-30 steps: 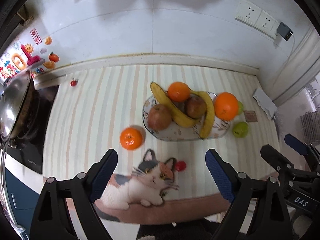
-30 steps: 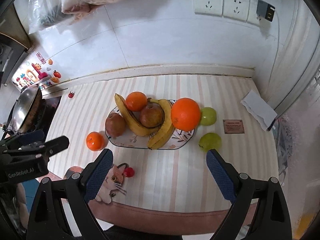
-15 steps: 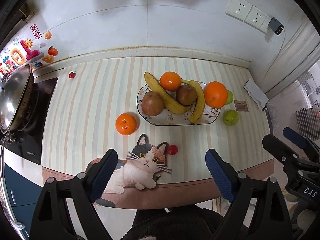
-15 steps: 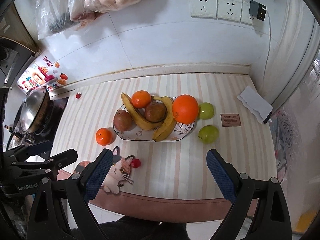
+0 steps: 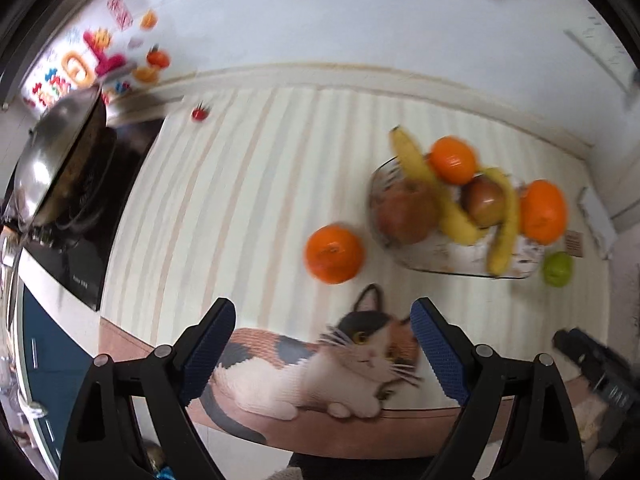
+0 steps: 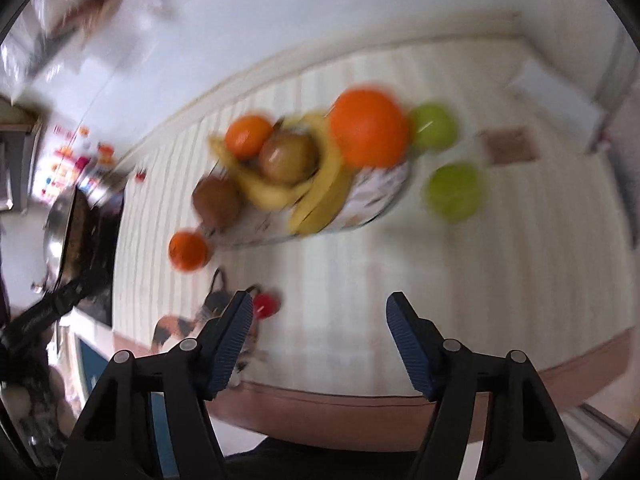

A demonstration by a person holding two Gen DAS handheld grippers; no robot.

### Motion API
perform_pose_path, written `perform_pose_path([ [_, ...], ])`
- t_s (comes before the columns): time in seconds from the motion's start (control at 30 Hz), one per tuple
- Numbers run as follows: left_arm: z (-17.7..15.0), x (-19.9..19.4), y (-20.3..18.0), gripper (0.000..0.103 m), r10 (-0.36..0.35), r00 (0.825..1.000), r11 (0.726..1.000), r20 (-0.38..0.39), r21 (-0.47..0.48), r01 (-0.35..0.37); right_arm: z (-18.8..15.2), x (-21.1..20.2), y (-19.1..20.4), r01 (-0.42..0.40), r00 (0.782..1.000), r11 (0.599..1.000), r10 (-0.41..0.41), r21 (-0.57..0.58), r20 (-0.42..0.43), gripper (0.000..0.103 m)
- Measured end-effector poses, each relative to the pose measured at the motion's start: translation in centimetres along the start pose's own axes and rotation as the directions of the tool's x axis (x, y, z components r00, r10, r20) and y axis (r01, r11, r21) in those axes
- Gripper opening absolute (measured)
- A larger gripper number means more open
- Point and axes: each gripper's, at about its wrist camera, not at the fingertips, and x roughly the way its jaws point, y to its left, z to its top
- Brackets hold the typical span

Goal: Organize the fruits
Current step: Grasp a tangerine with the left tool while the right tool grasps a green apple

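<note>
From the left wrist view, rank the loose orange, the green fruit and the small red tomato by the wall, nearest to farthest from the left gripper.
1. Loose orange: on the striped mat just ahead of the left gripper, left of the plate.
2. Green fruit: far right, past the plate's end.
3. Small red tomato: far back left, by the wall.

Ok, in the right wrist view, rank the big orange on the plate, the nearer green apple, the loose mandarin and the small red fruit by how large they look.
1. Big orange
2. Nearer green apple
3. Loose mandarin
4. Small red fruit

The picture is blurred and the fisheye stretches things, so this is apparent size only; still, none of the four look alike.
</note>
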Motion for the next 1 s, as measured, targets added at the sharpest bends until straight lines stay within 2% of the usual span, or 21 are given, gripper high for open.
perform_pose_path([
  [0.1,-0.1,2.4,1.3,0.090,0.037,0.998,0.999,-0.043,-0.013,-0.037,-0.3,4.5,2.0,-0.016,0.998,0.999,0.015,-0.028,-0.059,0.071],
  [0.17,-0.1,3.8,2.2,0.090,0.054,0.996,0.998,-0.071,-0.021,-0.056,-0.3,6.3,2.8,-0.011,0.998,1.000,0.009,-0.025,-0.063,0.065],
  [0.3,0.2,6.0,3.2,0.090,0.051,0.993,0.997,-0.106,-0.044,-0.056,0.6,6.6,-0.2,0.081,0.996,0.990,-0.086,0.118,0.034,0.065],
  [0.43,1.0,8.1,3.5,0.090,0.002,0.991,0.997,-0.137,-0.073,-0.012,1.8,4.4,-5.7,0.136,0.973,0.949,-0.182,0.284,0.141,0.065],
  [0.5,1.5,9.2,3.4,0.090,-0.025,0.988,0.996,-0.155,-0.086,0.012,2.4,3.5,-8.5,0.116,0.966,0.921,-0.192,0.373,0.175,0.065],
  [0.67,2.3,11.0,2.4,0.090,-0.079,0.981,0.993,-0.179,-0.102,0.061,3.4,3.2,-13.8,-0.007,0.961,0.832,-0.149,0.555,0.235,0.066],
  [0.83,3.1,12.0,1.6,0.090,-0.104,0.975,0.991,-0.197,-0.100,0.085,4.0,6.1,-16.1,-0.084,0.974,0.762,-0.074,0.642,0.215,0.066],
  [0.9,3.3,12.3,1.4,0.090,-0.111,0.973,0.991,-0.202,-0.098,0.092,4.2,7.1,-16.1,-0.100,0.975,0.758,-0.056,0.644,0.216,0.065],
  [0.97,3.4,12.4,1.1,0.090,-0.116,0.972,0.991,-0.205,-0.089,0.099,4.7,7.0,-15.7,-0.057,0.972,0.782,-0.099,0.620,0.214,0.058],
  [1.0,3.5,12.5,1.0,0.090,-0.115,0.972,0.991,-0.206,-0.084,0.099,4.6,7.1,-15.3,-0.043,0.971,0.795,-0.109,0.605,0.211,0.058],
])
